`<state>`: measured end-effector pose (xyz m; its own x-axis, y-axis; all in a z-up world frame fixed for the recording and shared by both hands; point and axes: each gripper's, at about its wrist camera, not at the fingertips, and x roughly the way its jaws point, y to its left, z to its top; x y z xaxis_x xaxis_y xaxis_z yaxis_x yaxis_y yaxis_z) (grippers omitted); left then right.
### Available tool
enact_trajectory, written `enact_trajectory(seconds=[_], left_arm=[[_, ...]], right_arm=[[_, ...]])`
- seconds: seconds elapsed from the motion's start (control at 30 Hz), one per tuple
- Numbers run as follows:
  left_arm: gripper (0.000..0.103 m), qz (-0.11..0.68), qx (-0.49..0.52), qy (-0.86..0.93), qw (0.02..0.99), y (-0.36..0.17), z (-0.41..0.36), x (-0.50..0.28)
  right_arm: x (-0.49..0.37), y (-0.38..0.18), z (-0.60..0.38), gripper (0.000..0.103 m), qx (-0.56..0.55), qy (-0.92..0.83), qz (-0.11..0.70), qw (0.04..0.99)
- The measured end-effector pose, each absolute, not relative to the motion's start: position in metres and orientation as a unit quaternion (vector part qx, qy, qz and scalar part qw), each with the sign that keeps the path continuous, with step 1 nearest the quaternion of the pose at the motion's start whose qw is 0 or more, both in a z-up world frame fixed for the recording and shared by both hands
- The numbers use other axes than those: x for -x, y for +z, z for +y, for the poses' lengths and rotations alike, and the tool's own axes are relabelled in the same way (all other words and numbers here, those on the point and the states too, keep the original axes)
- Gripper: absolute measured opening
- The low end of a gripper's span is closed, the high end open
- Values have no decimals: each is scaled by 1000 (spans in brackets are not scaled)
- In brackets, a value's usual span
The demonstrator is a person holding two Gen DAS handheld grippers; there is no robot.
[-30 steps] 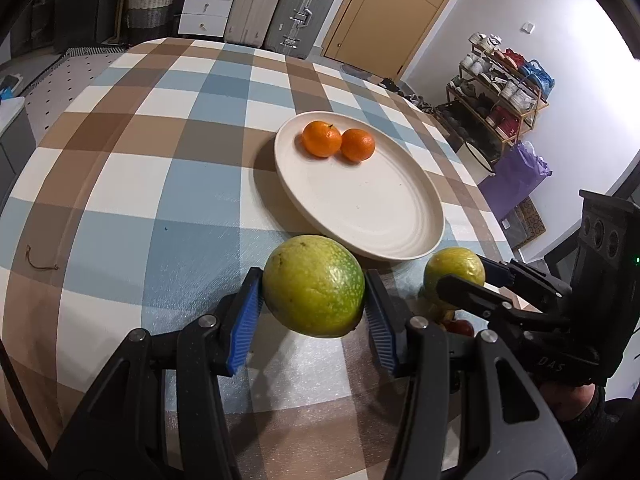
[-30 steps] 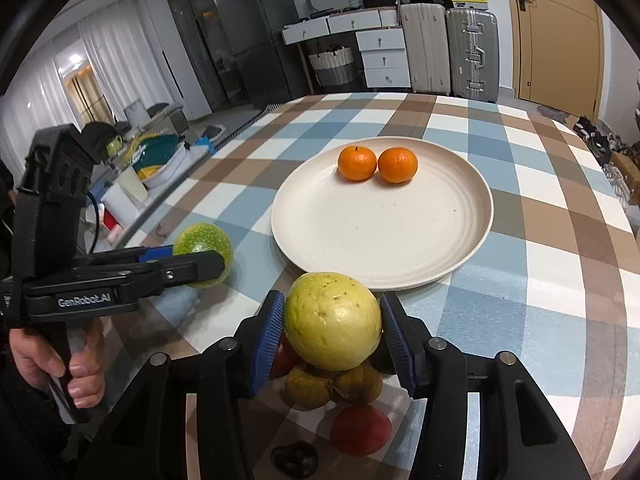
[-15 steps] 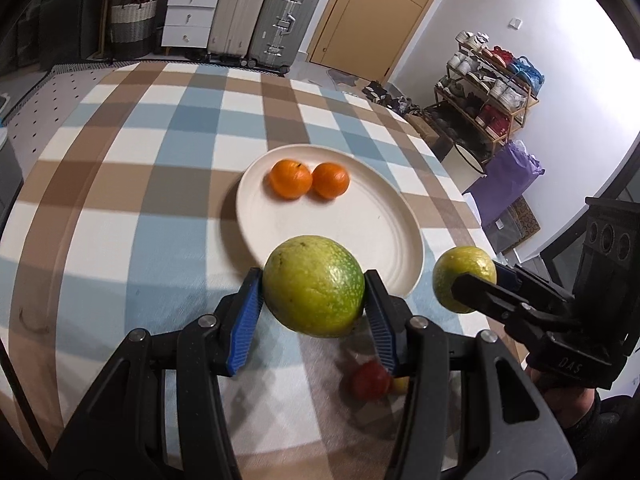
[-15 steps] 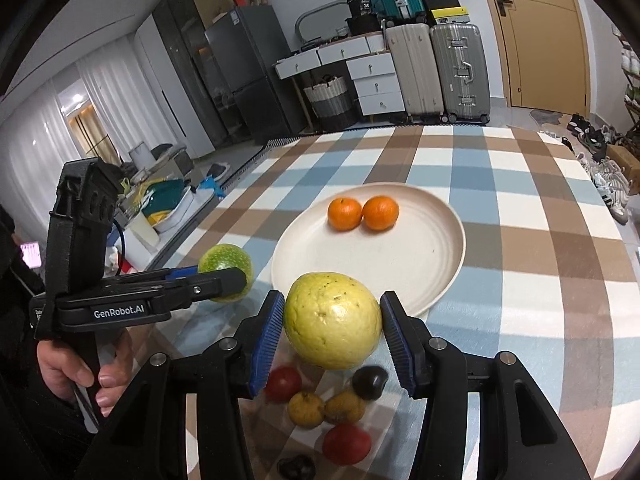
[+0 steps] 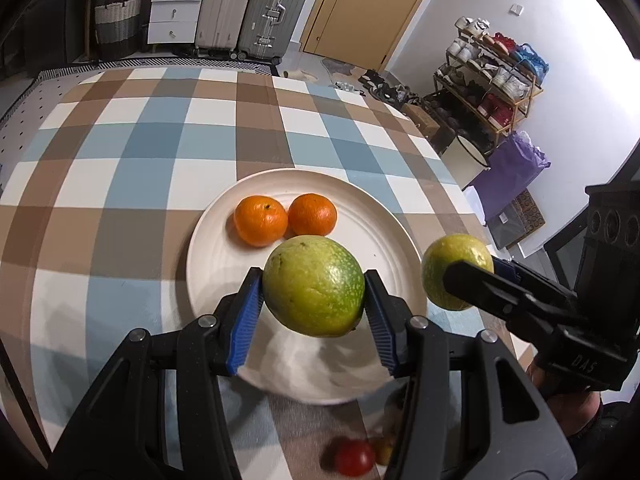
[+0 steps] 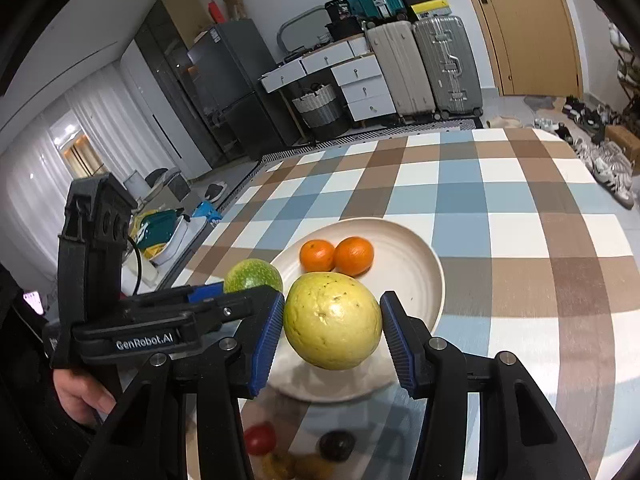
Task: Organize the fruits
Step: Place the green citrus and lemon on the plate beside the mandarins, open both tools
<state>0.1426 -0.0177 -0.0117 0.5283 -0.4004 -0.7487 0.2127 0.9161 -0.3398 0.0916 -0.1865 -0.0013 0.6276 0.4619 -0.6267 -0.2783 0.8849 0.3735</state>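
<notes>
My left gripper (image 5: 314, 314) is shut on a green speckled fruit (image 5: 314, 286) and holds it above the near part of the white plate (image 5: 216, 264). My right gripper (image 6: 332, 334) is shut on a yellow-green fruit (image 6: 332, 320) above the plate's near edge (image 6: 434, 280). Two oranges (image 5: 260, 220) (image 5: 312, 214) lie side by side on the plate's far part; they also show in the right wrist view (image 6: 317, 255) (image 6: 354, 255). Each gripper shows in the other's view: the right with its fruit (image 5: 456, 270), the left with its fruit (image 6: 253, 276).
Small fruits lie on the checked tablecloth (image 5: 132, 152) near the table's front edge: a red one (image 5: 354, 458) (image 6: 260, 438), a dark one (image 6: 336, 444) and yellowish ones (image 6: 280, 462). Suitcases (image 5: 248, 4), drawers and a shoe rack (image 5: 492, 80) stand beyond the table.
Both grippers have risen and moved forward with their fruits, from over the small fruits to over the plate's near part. Both stay shut.
</notes>
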Motion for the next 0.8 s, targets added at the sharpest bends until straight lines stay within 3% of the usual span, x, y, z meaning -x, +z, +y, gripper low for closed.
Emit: enact_trajectory(seconds=[0.8], left_arm=[[47,486,69,-164,856,-42,-45,-187]], right_arm=[[-165,-42,-191,50,-153,193,438,865]])
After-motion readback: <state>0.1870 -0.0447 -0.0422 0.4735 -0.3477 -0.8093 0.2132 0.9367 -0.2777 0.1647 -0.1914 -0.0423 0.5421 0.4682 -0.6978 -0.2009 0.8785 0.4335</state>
